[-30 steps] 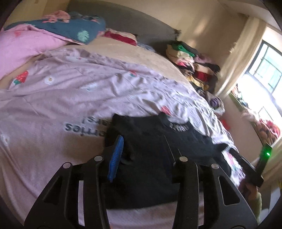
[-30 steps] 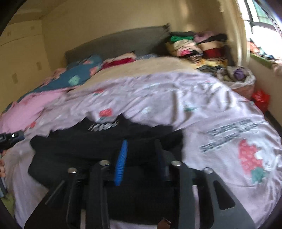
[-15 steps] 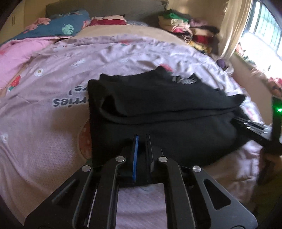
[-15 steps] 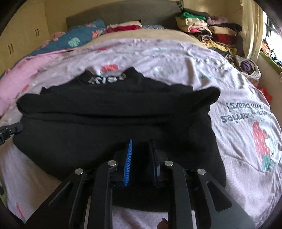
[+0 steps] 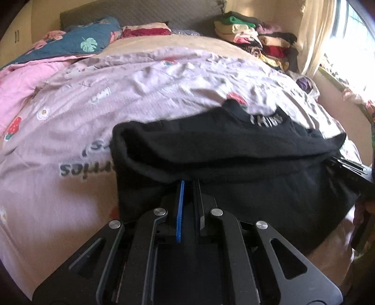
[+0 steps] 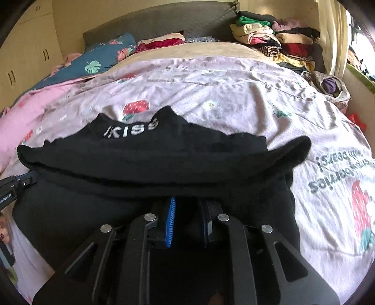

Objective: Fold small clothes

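A black garment with white lettering at its neck lies on the lilac quilt, with a rolled fold running across its width. My left gripper is shut on the near left part of the cloth, its tips tucked under the fold. In the right wrist view the same black garment spreads wide, and my right gripper is shut on its near right part with black cloth bunched between the blue pads. Each gripper shows at the edge of the other's view: the right gripper and the left gripper.
A tall pile of folded clothes stands at the bed's far right by the curtain. A blue leaf-print pillow and a pink blanket lie at the far left. The grey headboard closes the back.
The left jaws have closed on the black cloth. Both grippers have come down and closer to the garment, which now fills more of each view, with a fold across it.
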Tool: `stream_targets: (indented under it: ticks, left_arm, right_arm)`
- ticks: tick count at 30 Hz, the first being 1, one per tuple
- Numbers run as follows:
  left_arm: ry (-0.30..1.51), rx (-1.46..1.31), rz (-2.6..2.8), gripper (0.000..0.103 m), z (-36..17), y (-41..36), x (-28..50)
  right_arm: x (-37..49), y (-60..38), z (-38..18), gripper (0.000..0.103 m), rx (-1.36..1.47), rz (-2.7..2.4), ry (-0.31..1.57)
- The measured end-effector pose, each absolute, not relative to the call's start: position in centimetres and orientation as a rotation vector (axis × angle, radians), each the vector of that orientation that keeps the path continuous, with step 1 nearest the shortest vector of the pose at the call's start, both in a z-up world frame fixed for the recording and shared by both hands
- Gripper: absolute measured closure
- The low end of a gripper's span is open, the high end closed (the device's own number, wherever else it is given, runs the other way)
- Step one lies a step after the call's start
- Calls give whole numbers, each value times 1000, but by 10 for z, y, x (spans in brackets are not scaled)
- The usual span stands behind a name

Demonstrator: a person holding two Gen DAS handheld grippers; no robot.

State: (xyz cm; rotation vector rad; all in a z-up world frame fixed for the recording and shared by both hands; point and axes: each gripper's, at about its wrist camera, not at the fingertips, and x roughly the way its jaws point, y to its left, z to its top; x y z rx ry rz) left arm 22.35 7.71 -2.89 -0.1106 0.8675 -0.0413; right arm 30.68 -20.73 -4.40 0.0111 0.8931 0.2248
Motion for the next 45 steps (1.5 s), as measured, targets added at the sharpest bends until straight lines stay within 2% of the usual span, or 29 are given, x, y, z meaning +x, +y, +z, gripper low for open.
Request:
stream_targets:
  ticks: [9,14,15,16,17,18,19,20,23,24,25,26,27,29,36,45]
  left_arm:
    - [771,-195,3,97,-7,111,248]
    - [756,-257,63,83,-7,138,252]
    - [763,-266,71,80,-9,141,253]
    - [785,-279,79,71,-13,146,255]
    - [805,-289,81,62,-18,149,257]
    - [818,-305,79,58,-22,151,259]
    - [834,-325,69,53,-27,152,261]
    - [841,-339,60,52,-31,153,261]
    - [851,-347,25,54,-38,148,262]
    - [845,-327,26,61,-38,144,261]
    - [839,-309,27,82,-37,141,260]
    - [834,-291,24,95,-35,138,260]
    - [823,-276,26,97,-33,134,258]
    - [801,-248,35,100,-28,131,256]
    - [692,-233,33,100,3,134,244]
    - [738,-241,63,100,-16,139,257]
  right_arm:
    - [340,-226,-30,86,105,201,838]
    - [337,-245,-19,86,103,138,796]
    - [335,-249,-17,82,93,121,787]
    - [334,-254,-14,77,82,100,779]
    - [333,-260,-12,62,65,73,777]
    - [333,-264,-14,47,53,60,789]
    - [335,-267,-16,44,44,49,809]
    - [338,-272,-22,44,40,38,840]
    - [343,-279,-38,44,65,38,895]
    - [344,-278,-41,50,70,48,899]
    - [344,-277,-42,56,73,61,893]
    - [343,-275,-42,75,72,71,886]
    - [342,-273,-41,94,67,72,874]
    - [338,-274,-34,96,82,74,838]
    - [330,-290,-4,96,178,81,720]
    - [337,-288,-12,96,166,51,719]
